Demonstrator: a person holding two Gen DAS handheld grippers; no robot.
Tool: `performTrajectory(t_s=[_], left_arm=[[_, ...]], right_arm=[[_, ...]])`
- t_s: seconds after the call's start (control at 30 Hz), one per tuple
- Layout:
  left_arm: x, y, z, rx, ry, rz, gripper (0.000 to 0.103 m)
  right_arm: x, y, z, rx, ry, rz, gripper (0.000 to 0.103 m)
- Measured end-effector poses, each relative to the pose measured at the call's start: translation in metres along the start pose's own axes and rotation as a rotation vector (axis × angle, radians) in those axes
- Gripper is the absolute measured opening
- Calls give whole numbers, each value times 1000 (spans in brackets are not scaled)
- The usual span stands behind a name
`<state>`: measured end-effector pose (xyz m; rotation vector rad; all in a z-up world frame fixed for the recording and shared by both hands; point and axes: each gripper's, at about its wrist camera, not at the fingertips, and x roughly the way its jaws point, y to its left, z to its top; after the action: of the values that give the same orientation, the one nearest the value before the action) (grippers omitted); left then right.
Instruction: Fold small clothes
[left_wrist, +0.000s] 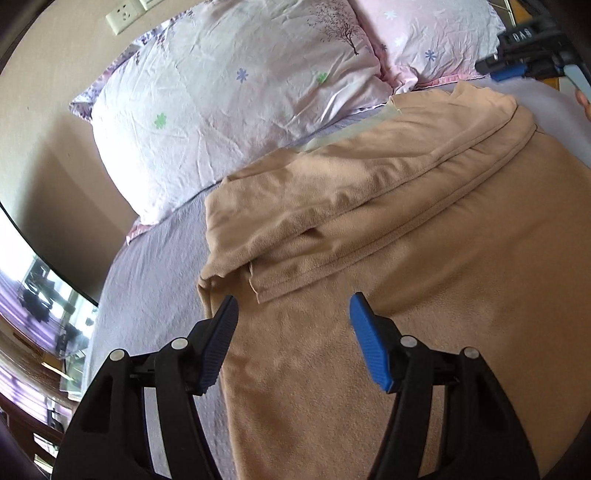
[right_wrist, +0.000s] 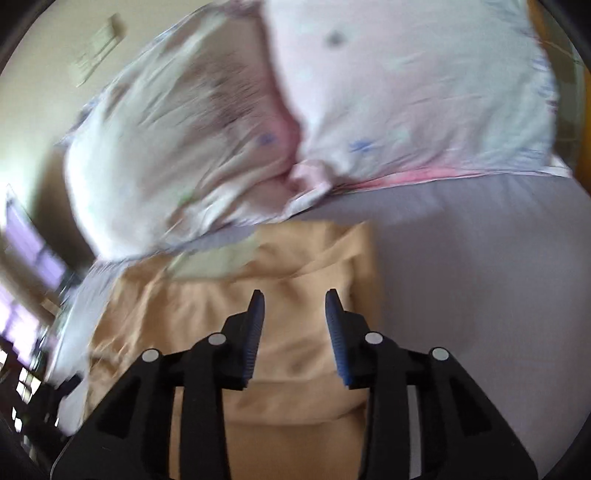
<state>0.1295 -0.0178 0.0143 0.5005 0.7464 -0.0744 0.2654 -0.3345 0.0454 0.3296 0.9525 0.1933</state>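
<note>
A tan fleece garment (left_wrist: 369, 258) lies spread on the grey-purple bed sheet (left_wrist: 147, 280), with a sleeve folded across its body. My left gripper (left_wrist: 293, 306) is open and empty, hovering over the garment's near left part, close to the sleeve cuff (left_wrist: 266, 291). My right gripper (right_wrist: 294, 301) is open and empty above the garment (right_wrist: 303, 347) near its collar end; this view is motion-blurred. The right gripper also shows in the left wrist view (left_wrist: 506, 72) at the far right, beyond the garment.
Two floral pillows (left_wrist: 229, 99) (left_wrist: 432, 37) lie at the head of the bed against the wall. A wall socket (left_wrist: 123, 16) is above them. A dark-framed screen or window (left_wrist: 40, 280) and wooden furniture stand to the left. Bare sheet (right_wrist: 480, 280) lies right of the garment.
</note>
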Motion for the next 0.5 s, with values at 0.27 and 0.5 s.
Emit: performTrajectory(t_s=[0.27,0.5], left_arm=[[-58,48,-38,-200,-100,-209,78],[-119,125,-155,-481,-181,-551,90]], right_arm=[[-25,-13,-25,19,71,159,55],[-151,-8,-147,-261,90,543,95]])
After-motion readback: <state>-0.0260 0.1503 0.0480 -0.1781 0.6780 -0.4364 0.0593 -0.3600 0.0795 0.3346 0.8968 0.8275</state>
